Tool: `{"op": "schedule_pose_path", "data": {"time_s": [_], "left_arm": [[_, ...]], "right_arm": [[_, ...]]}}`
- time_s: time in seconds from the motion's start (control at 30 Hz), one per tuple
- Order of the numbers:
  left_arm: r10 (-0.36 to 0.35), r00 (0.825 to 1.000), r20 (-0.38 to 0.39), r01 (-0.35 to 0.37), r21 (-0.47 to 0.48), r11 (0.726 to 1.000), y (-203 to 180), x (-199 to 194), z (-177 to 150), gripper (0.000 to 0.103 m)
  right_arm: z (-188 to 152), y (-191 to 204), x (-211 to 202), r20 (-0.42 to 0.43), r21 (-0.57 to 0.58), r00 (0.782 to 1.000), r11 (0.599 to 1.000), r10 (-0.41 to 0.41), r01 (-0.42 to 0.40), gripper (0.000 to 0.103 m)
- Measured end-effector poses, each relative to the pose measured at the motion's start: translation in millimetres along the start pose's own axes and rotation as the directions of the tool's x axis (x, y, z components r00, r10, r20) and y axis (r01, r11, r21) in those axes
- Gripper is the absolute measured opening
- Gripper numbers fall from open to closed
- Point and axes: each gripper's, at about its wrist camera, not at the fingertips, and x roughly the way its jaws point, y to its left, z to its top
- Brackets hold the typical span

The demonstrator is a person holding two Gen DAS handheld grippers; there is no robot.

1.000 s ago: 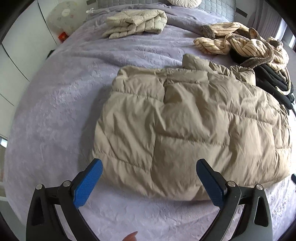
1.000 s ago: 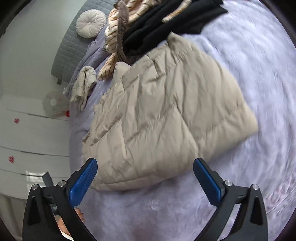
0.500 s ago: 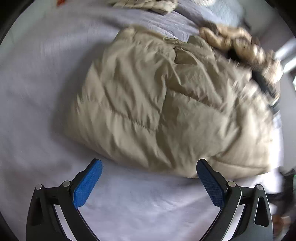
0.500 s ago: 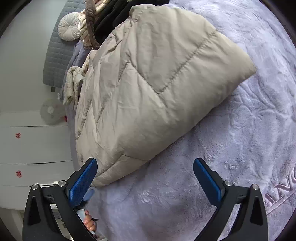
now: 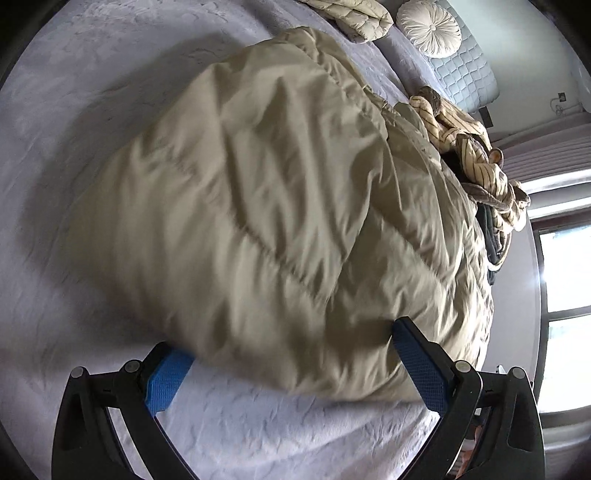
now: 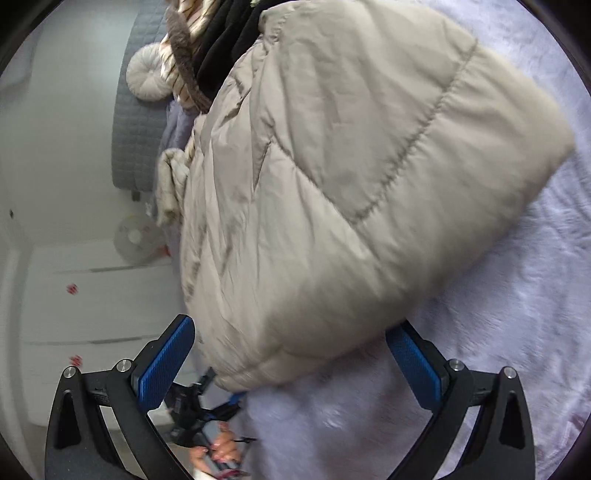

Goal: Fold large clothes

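Left wrist view shows your left gripper [image 5: 291,363] spread wide at the hem of the jacket [image 5: 266,206] on the bed [image 5: 55,110], right gripper [image 6: 290,363] likewise; closing shallow risks slippery padding escaping.

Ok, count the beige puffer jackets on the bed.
2. One large puffer jacket lies spread in front of both open tongs; a second, folded jacket sits beyond it near the round cushion. The clothes pile may hide more.
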Motion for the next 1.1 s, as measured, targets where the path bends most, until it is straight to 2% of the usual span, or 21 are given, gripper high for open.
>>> {"op": "schedule_pose_path", "data": {"time_s": [0.17,0.3,0.57,0.6,0.63,0.67,0.7,0.73,0.77,0.8,0.83,0.93,1.1], "left_arm": [[0.005,1.000,0.013,-0.005,-0.013,1.000,5.0,5.2,15.6,0.102],[0.015,0.999,0.032,-0.014,-0.028,1.000,2.6,16.0,30.9,0.102],[0.027,0.998,0.061,-0.024,-0.059,0.998,3.5,31.8,45.2,0.100],[0.032,0.996,0.080,-0.027,-0.062,0.998,2.4,29.4,45.2,0.082],[0.022,0.996,0.090,-0.017,-0.057,0.998,2.0,26.3,44.5,0.059],[-0.012,0.996,0.084,0.016,-0.055,0.998,1.7,24.1,44.6,0.049],[-0.040,0.995,0.087,0.045,-0.057,0.997,2.7,19.8,44.0,0.035],[-0.058,0.994,0.092,0.063,-0.051,0.997,1.1,16.7,44.0,0.026],[-0.067,0.993,0.099,0.071,-0.035,0.997,-1.6,12.1,43.9,0.024],[-0.070,0.992,0.107,0.071,-0.009,0.997,-6.4,6.8,43.4,0.021],[-0.069,0.991,0.112,0.069,0.011,0.998,-10.0,2.5,42.9,0.019],[-0.080,0.988,0.134,0.069,0.084,0.994,-23.1,-14.7,39.6,0.017],[-0.110,0.987,0.117,0.090,0.164,0.982,-32.8,-41.0,28.3,0.017]], "right_arm": [[9.2,-2.2,11.2,0.001,0.036,1.000,0.999,0.026,-0.026,0.103],[24.8,7.1,21.8,0.007,-0.014,0.999,0.999,0.051,-0.051,0.103],[39.2,-10.7,46.0,0.006,0.005,0.999,0.999,0.039,-0.039,0.103],[38.5,-10.5,44.6,0.012,0.010,0.999,0.999,0.042,-0.042,0.103],[37.2,-10.4,41.5,0.021,0.023,0.999,0.999,0.046,-0.046,0.102],[36.2,-10.7,38.9,0.025,0.039,0.998,0.998,0.050,-0.051,0.101],[35.8,-11.2,36.9,0.028,0.051,0.998,0.997,0.051,-0.052,0.095],[35.8,-12.5,34.9,0.034,0.071,0.998,0.996,0.044,-0.046,0.072],[36.1,-15.8,33.4,0.031,0.097,0.998,0.994,0.047,-0.050,0.060],[36.4,-18.8,32.9,0.027,0.119,0.996,0.989,0.084,-0.087,0.045],[36.2,-20.2,30.7,0.032,0.131,0.993,0.984,0.116,-0.119,0.036],[32.4,-15.1,20.4,0.048,0.107,0.985,0.980,0.164,-0.168,0.025],[21.2,-6.1,-0.8,0.036,0.052,0.977,0.976,0.210,-0.212,0.023]]}}
